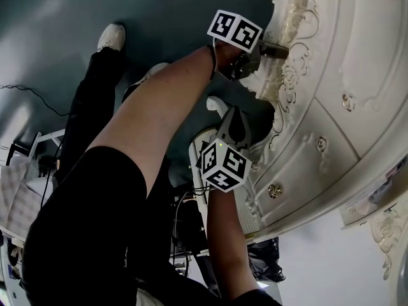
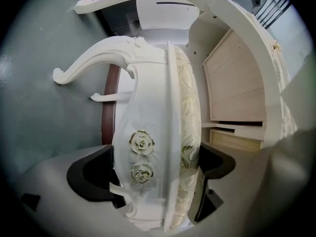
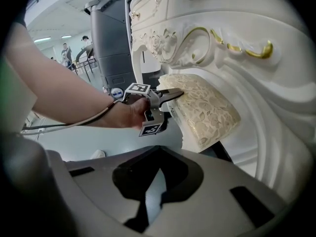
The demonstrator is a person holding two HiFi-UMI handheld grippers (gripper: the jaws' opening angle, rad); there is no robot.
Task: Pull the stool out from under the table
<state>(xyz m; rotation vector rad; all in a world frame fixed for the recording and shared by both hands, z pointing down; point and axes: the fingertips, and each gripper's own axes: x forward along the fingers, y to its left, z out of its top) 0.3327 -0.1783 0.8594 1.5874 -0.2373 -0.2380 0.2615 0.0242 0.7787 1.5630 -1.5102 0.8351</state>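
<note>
The white carved stool (image 2: 148,107) with a gold-patterned cushion (image 2: 188,98) stands partly under the ornate white table (image 2: 237,43). My left gripper (image 2: 157,154) is open wide, with the stool's rose-carved seat edge and cushion between its jaws. In the head view the left gripper (image 1: 271,50) sits at the stool's (image 1: 288,75) edge, next to the table (image 1: 331,120). My right gripper (image 3: 157,151) is shut and holds nothing, hanging back below the cushion (image 3: 207,107); from there I see the left gripper (image 3: 173,95) at the cushion's corner. In the head view the right gripper (image 1: 233,118) is lower down.
The table's drawer front with gilt knobs (image 1: 275,190) runs along the right. A person's dark-trousered legs and white shoe (image 1: 111,37) stand on the grey floor. A tall grey machine (image 3: 111,43) and cables (image 1: 38,101) are behind. People stand far off (image 3: 66,51).
</note>
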